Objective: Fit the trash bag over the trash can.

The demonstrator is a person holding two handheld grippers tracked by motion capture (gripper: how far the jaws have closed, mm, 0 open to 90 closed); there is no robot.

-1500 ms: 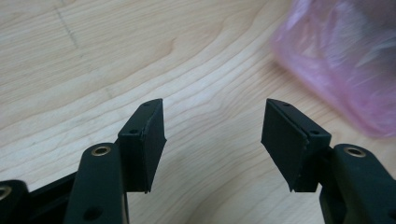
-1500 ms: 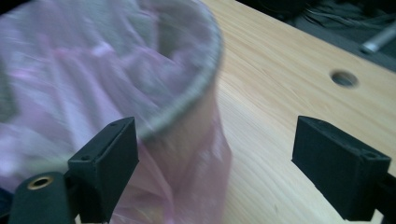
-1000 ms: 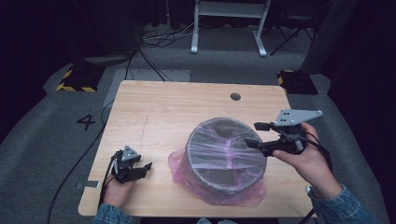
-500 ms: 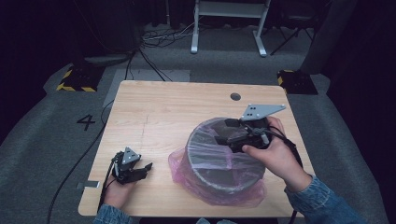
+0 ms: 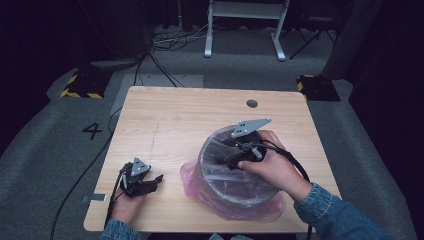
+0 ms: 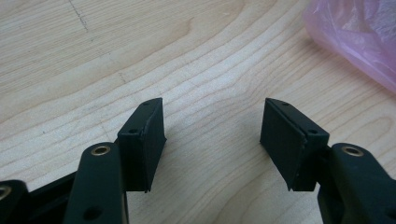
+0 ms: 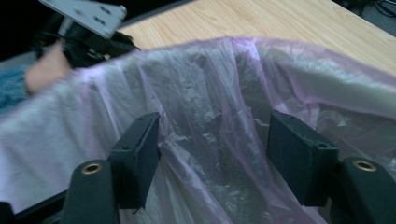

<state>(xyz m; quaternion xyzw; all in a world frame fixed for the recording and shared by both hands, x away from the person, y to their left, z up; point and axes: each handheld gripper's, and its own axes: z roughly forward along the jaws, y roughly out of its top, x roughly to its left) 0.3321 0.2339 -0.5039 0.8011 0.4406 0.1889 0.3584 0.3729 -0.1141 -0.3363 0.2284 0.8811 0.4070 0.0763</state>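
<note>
Between the right gripper's fingers, which are spread wide, nothing is clamped; the crumpled pink plastic bag is seen just ahead of and below them, lining the inside of the grey bin. In the high view, the right gripper is held inside the mouth of the bin, above the liner's inner wall. The bag is judged to be already draped into the bin and folded over its rim, with loose plastic bunched outside at the bin's foot; what seems left is for the liner to be pressed down and smoothed against the inside, and no film is yet pinched.

The left gripper's fingers are likewise held wide apart with nothing between them, just above the bare wooden worktop. An edge of the pink bag is seen well beyond them, toward the far right of the left gripper view. In the high view, the left gripper lies near the worktop's front corner, apart from the bin.
</note>
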